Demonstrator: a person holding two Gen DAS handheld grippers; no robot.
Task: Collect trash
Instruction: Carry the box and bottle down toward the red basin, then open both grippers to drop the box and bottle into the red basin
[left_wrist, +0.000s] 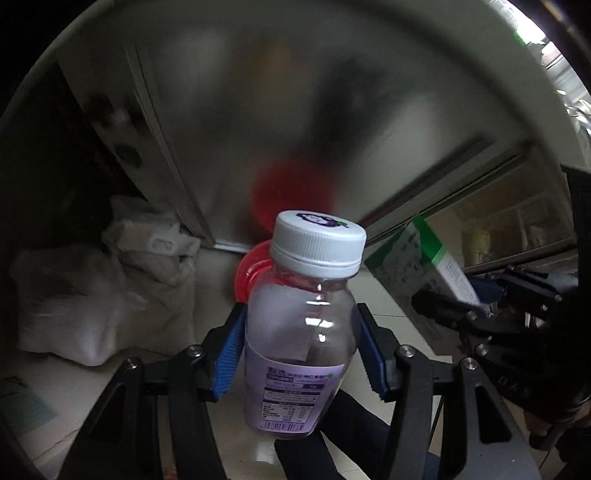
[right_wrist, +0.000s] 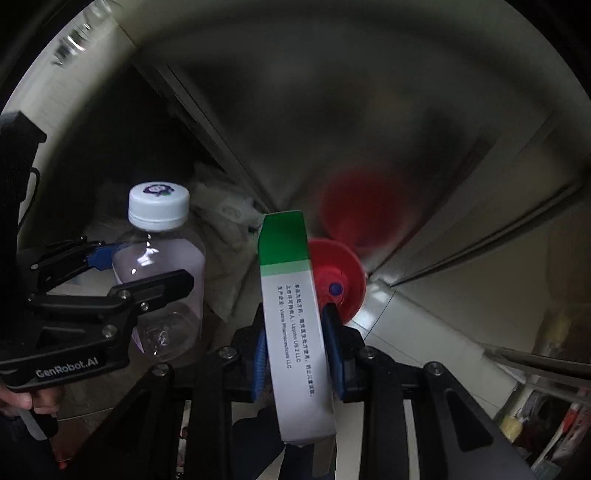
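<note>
ROOM: steel cabinet front (left_wrist: 258, 110) close ahead, white sacks (left_wrist: 110, 280) at left, tiled floor (right_wrist: 417, 325) open below | LEFT: left gripper (left_wrist: 301, 347) clamped on clear white-capped bottle (left_wrist: 299, 332) | RIGHT: right gripper (right_wrist: 295, 354) clamped on green-and-white medicine box (right_wrist: 291, 325), red funnel-shaped thing (right_wrist: 340, 280) just beyond

Both cameras sit just behind their own tool and look steeply down along its two fingers toward a pale tiled floor (left_wrist: 373, 295) and a brushed metal panel (left_wrist: 258, 122) rising behind it.

The left wrist view is very near the clear bottle (left_wrist: 295, 332) between the left tool (left_wrist: 301, 350); the right tool (left_wrist: 476, 317) enters at its right edge with the green-and-white box (left_wrist: 417, 258).

The right wrist view is equally near that box (right_wrist: 291, 314) in the right tool (right_wrist: 297, 354), with the left tool (right_wrist: 147, 273) and bottle (right_wrist: 162, 258) at its left.

Both views share the red lid (right_wrist: 336, 280) on the floor, the white sack (left_wrist: 92, 295) and the metal panel.
</note>
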